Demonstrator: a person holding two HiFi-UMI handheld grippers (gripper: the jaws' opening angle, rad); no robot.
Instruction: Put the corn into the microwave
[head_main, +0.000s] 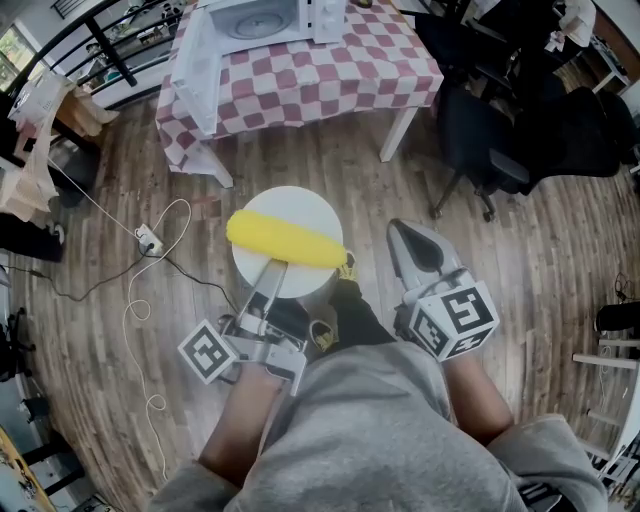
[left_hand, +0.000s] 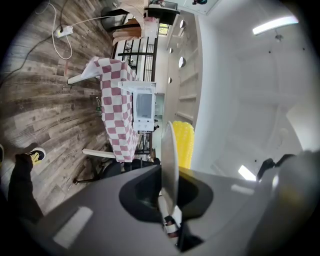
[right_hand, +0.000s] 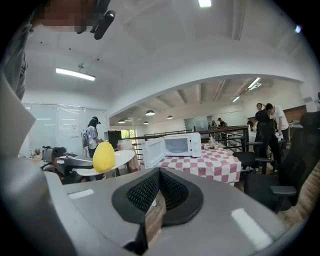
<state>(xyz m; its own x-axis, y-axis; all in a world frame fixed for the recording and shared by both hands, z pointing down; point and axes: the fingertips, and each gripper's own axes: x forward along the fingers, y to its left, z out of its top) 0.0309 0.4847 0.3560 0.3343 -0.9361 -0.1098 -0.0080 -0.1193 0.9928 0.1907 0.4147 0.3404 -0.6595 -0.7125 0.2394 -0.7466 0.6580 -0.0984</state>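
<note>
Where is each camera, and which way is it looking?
Head view: on the head, looking down at corn on a plate; arms, leg, left gripper, right gripper show.
Left gripper view: rides that gripper, tipped sideways, jaws clamping the plate rim.
Right gripper view: rides that gripper, faces the open microwave over shut jaws.
All share corn and microwave.

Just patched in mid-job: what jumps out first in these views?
A bright yellow corn cob lies on a white plate, which the left claw grips by its near rim. Straight ahead, a white microwave stands with its door open on a red-checked table. The right claw, shut and empty, is beside the plate.
</note>
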